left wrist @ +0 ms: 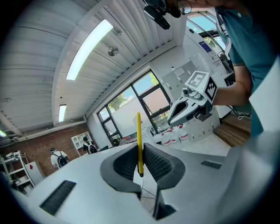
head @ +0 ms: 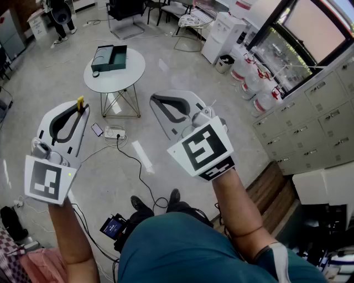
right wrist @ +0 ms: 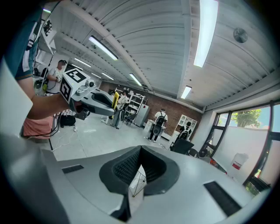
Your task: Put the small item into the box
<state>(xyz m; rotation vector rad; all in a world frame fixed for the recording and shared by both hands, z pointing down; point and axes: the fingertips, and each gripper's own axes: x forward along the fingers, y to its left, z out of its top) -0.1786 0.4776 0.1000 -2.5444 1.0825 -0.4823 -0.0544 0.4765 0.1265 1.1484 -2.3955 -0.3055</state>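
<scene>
My left gripper (head: 82, 105) is shut on a thin yellow stick (head: 80, 101), which stands up between its jaws. In the left gripper view the yellow stick (left wrist: 138, 135) is pinched between the dark ribbed pads of that gripper (left wrist: 140, 151). My right gripper (head: 154, 100) is shut with nothing in it, and its pads (right wrist: 124, 168) meet at the tips. Both grippers hang high above the floor, well short of the round white table (head: 133, 76). An open dark green box (head: 110, 57) lies on that table, with a small dark item (head: 95, 73) beside it.
A power strip (head: 114, 132), a phone (head: 97, 129) and cables lie on the floor under my grippers. Water jugs (head: 250, 78) and grey cabinets (head: 318, 110) line the right side. Chairs (head: 126, 14) stand behind the table. People (right wrist: 159, 119) stand far off.
</scene>
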